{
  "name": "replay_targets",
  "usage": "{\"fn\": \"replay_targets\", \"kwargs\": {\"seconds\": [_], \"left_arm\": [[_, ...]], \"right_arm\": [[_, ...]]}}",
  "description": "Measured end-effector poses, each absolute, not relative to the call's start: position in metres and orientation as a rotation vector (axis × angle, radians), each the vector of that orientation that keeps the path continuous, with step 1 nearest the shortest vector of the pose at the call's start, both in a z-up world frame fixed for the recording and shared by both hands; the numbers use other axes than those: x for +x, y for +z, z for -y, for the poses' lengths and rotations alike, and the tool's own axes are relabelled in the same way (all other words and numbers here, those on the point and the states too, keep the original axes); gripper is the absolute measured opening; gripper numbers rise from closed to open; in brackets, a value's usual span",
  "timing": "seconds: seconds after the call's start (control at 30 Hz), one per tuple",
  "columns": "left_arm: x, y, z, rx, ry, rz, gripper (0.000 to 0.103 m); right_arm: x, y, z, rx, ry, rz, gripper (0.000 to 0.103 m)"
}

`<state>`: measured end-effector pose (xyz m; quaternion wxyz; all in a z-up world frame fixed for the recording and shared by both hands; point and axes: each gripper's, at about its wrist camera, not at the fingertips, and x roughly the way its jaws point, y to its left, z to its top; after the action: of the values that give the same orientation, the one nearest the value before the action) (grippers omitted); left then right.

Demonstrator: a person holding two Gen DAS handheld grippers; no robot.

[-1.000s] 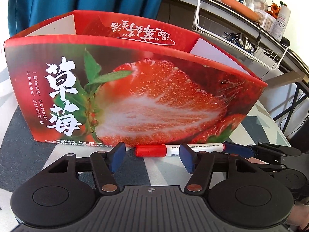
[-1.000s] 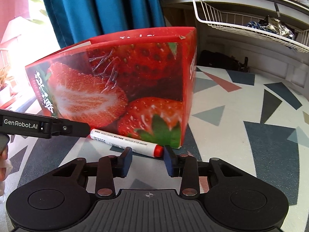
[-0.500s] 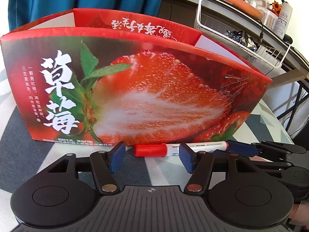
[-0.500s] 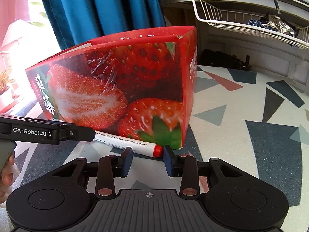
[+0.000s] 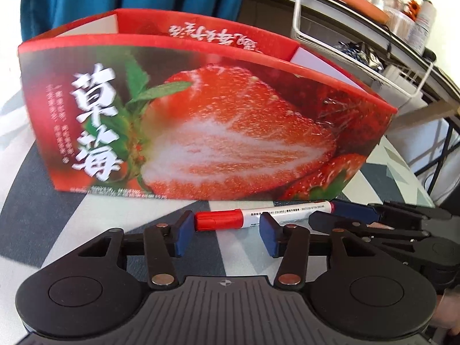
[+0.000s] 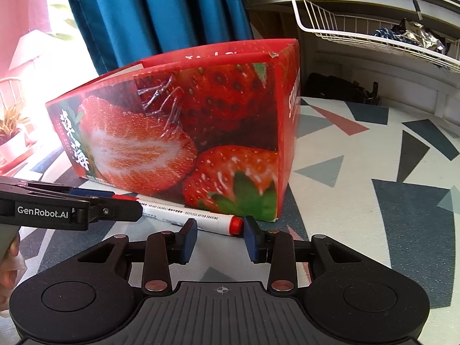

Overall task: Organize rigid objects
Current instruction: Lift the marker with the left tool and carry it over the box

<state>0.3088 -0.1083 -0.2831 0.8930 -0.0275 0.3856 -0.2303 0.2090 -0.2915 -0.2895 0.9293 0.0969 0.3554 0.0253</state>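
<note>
- Black-framed left claw (image 5: 224, 234) hangs nearest, blue pads either side of the whiteboard marker's red cap; jaws closing, pads not visibly pressing yet.
- Right claw (image 6: 220, 238) sits low at the marker's other end, narrowly parted, red tip between its pads; whether they touch it I cannot tell.
- Whiteboard marker (image 5: 276, 214) lies on the patterned bench (image 6: 373, 155), just beside the box.
- Strawberry box (image 5: 201, 120) stands behind, open-topped.
- Teal curtain (image 6: 172, 14) hangs beyond.

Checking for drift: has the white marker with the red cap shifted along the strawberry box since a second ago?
No. The white marker with the red cap lies in the same place against the strawberry box.
</note>
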Motion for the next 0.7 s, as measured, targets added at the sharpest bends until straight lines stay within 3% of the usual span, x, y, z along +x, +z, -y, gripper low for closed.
{"fn": "replay_targets", "kwargs": {"seconds": [0.07,0.7], "left_arm": [[0.307,-0.282,0.104,-0.068,-0.466,-0.811,0.047],[0.273,-0.234,0.066,-0.135,-0.424,-0.711,0.046]], "right_arm": [[0.209,-0.289,0.29,0.196,0.066,-0.727,0.032],[0.193,-0.239,0.248,0.085,0.082,-0.622,0.032]]}}
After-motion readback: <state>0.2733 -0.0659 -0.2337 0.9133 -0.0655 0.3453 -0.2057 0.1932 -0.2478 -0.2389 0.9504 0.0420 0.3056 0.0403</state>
